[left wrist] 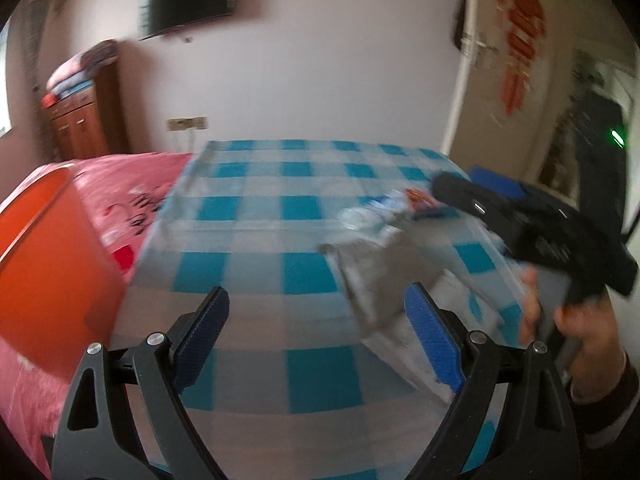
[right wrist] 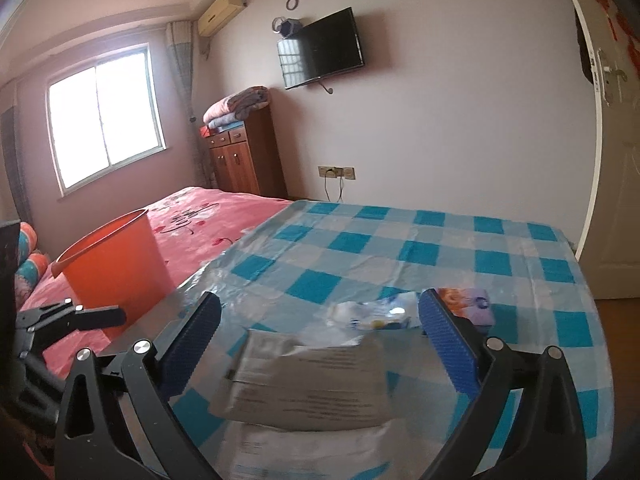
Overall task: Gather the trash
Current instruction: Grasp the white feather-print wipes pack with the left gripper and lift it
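Trash lies on the blue-checked table (right wrist: 420, 248): a grey mailer bag (right wrist: 312, 384) on top of a white one (right wrist: 320, 452), a clear crumpled wrapper (right wrist: 372, 314), and a purple and orange packet (right wrist: 468, 300). My right gripper (right wrist: 320, 298) is open and hangs over the grey bag, which sits low between its blue pads without touching them. My left gripper (left wrist: 318, 290) is also open over bare cloth, just left of the grey bag (left wrist: 376, 272). The wrapper (left wrist: 368, 216) lies beyond it. An orange bucket (right wrist: 116, 264) stands at the table's left.
A pink bed (right wrist: 224, 216) runs along the table's left side behind the bucket (left wrist: 52, 256). In the left wrist view a hand (left wrist: 576, 320) holds the right tool's black body (left wrist: 520, 224) over the table's right edge. A door (right wrist: 616, 200) stands to the right.
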Motion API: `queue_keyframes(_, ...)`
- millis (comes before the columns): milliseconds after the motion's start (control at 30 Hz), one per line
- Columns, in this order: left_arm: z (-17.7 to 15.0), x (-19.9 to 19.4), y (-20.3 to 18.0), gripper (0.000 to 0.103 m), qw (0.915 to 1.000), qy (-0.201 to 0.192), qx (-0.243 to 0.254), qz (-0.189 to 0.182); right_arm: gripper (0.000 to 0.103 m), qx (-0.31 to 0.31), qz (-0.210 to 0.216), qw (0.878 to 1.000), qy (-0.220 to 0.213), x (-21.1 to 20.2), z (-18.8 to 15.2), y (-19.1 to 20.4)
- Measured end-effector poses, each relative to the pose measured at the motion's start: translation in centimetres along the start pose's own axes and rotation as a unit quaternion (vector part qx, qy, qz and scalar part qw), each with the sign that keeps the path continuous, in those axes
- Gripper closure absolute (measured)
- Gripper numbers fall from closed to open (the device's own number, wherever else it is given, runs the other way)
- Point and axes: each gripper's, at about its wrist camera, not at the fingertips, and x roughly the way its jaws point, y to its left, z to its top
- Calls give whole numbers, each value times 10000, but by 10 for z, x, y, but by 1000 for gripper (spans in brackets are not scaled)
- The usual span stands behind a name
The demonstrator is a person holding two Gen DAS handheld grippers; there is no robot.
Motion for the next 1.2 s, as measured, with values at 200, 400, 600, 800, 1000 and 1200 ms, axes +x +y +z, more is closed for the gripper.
queue_keyframes(200,-7,14,-42,13,9951,341,734,-565,5,152,-259,9995,67,0,1,-30)
queue_keyframes(400,-17,31,-80,13,9820,708,1488,-927,5,397,-237,9987,195,3,-1,-61)
queue_keyframes(600,-25,54,-102,13,9719,1031,1883,-970,5,706,-195,9969,298,7,-5,-85)
queue_keyframes(800,-22,76,-110,13,9668,1226,2011,-989,5,1110,-244,9921,526,11,-8,-108)
queue_keyframes(1000,-21,86,-121,13,9597,1268,2284,-1039,5,1007,-625,9917,498,7,-9,-115)
queue_keyframes(1200,-18,94,-126,12,9551,1331,2387,-1148,5,1174,-604,9900,487,9,-12,-129)
